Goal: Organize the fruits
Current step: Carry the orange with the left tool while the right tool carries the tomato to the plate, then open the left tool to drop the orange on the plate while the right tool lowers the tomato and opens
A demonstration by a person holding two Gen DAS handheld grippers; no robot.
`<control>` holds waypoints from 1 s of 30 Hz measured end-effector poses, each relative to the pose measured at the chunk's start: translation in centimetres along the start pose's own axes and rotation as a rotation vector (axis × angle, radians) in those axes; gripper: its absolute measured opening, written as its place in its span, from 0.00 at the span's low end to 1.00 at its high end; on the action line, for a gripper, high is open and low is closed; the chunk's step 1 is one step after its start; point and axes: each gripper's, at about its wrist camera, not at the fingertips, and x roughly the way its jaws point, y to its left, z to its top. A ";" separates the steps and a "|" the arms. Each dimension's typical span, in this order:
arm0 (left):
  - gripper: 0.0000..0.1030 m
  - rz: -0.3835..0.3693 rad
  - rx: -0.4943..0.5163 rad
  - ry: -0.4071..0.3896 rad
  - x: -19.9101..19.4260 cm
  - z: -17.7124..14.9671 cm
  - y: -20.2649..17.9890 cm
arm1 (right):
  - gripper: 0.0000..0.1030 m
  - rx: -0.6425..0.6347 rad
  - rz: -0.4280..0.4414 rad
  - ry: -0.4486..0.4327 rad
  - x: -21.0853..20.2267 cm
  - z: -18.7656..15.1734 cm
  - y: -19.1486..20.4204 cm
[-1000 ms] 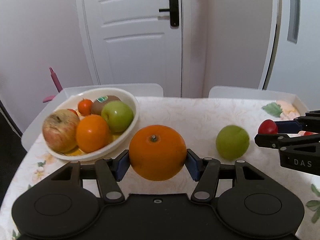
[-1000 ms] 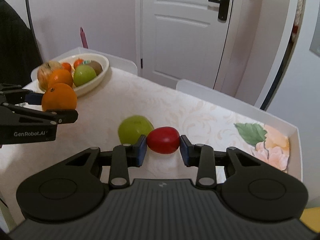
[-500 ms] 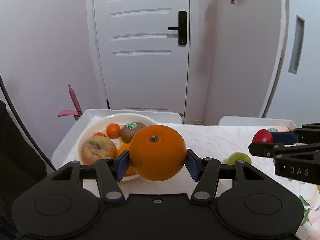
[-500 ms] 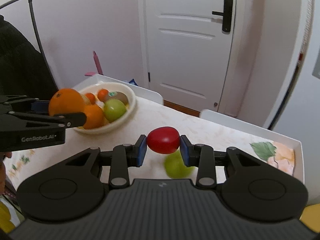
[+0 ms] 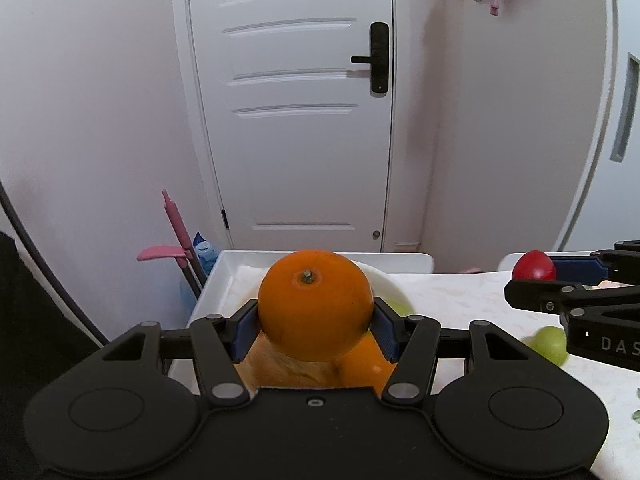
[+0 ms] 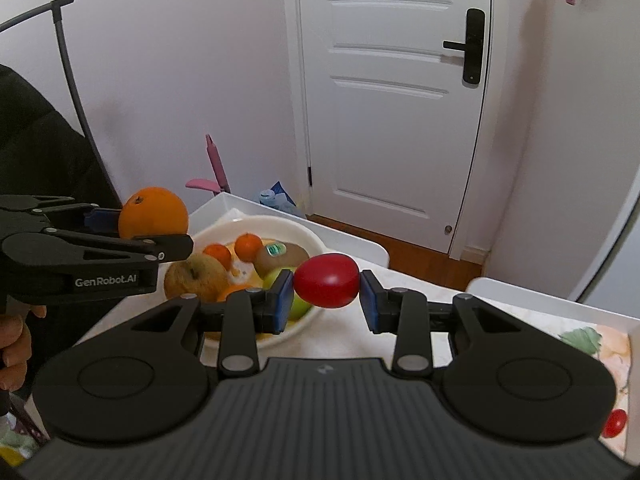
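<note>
My left gripper is shut on a large orange, held above the white fruit bowl, which it mostly hides. In the right wrist view this left gripper hangs with the orange over the bowl's left side. My right gripper is shut on a red tomato over the bowl's near right edge. The bowl holds a russet apple, small tangerines, a kiwi and a green apple. Another green apple lies on the table.
A floral tablecloth covers the table, and a small red tomato lies near its right edge. A white tray edge stands behind the bowl. A white door and a pink-handled tool are beyond. A person's hand holds the left gripper.
Both grippers rose and moved left to the bowl, each still shut on its fruit. The green apple stayed on the table, now low at the right.
</note>
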 end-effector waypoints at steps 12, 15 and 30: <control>0.61 -0.050 0.034 0.040 5.3 1.3 4.6 | 0.49 0.030 -0.036 0.042 4.6 1.2 2.6; 0.61 -0.060 0.033 0.059 6.8 1.3 5.1 | 0.49 0.039 -0.044 0.057 5.7 1.4 2.9; 0.61 -0.116 0.065 0.158 13.0 1.1 6.0 | 0.49 0.070 -0.064 0.116 9.0 1.0 4.5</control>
